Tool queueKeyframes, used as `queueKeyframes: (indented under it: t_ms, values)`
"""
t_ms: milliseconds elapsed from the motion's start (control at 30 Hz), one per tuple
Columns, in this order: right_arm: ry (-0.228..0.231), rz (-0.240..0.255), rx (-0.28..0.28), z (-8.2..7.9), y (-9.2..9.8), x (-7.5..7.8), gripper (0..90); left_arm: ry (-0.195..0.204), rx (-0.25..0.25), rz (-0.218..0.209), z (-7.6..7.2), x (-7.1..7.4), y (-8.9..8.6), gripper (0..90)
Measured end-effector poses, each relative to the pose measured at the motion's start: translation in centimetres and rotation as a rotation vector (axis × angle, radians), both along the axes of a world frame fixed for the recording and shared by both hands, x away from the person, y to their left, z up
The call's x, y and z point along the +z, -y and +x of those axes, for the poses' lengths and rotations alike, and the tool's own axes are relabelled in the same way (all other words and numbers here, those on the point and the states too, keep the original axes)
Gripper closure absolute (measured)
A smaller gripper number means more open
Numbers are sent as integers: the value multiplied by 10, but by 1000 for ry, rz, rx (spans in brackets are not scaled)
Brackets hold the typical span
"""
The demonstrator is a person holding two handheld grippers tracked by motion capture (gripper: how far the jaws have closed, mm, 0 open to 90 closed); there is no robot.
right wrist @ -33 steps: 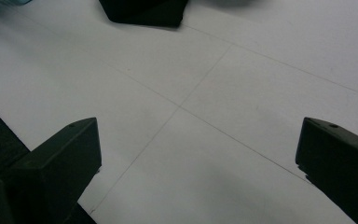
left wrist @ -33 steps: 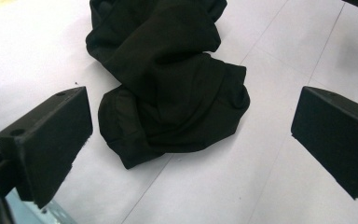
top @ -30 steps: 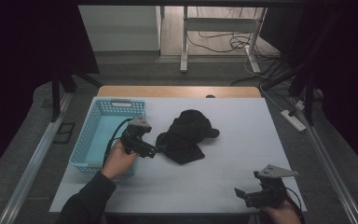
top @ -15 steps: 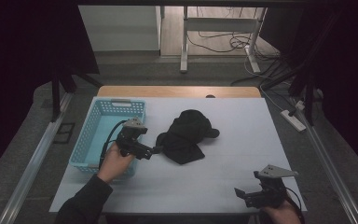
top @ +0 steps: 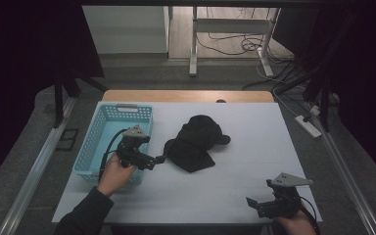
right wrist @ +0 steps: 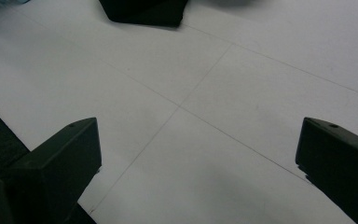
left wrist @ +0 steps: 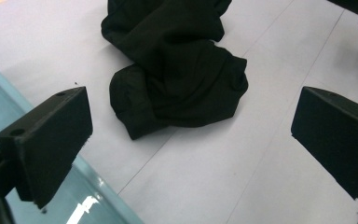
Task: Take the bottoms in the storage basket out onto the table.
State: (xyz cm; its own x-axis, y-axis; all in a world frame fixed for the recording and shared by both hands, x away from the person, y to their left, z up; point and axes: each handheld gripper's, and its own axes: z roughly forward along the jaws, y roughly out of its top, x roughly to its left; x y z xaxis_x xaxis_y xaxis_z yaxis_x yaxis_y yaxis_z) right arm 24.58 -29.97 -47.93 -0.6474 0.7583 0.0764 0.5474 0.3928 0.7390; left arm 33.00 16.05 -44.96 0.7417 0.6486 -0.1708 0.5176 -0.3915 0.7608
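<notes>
Black cloth (top: 196, 143) lies crumpled mid-surface (top: 254, 171); left hand-held gripper (top: 159, 159), jaws apart, just beside it by the blue basket (top: 94, 142); right hand-held gripper (top: 249, 201), jaws apart, near the front right corner.

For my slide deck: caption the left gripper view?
Open left gripper facing a crumpled black garment, blue basket alongside.

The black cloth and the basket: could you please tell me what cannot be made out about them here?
- Black cloth: what kind of garment it is; crumpled, dark and small in the high view, its top cut off in the left gripper view.
- Basket: its near corner, hidden by the left hand-held gripper and hand.
</notes>
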Motion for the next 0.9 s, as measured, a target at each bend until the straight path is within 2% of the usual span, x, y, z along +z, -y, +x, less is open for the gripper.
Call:
queueKeyframes:
  t_ms: [367,900]
  values:
    - [0,-1,0,0,0,0,3,1,12,12,-11,-3,-7,0]
    - [-1,-3,-2,0,0,0,3,1,31,-8,-34,-7,-22,0]
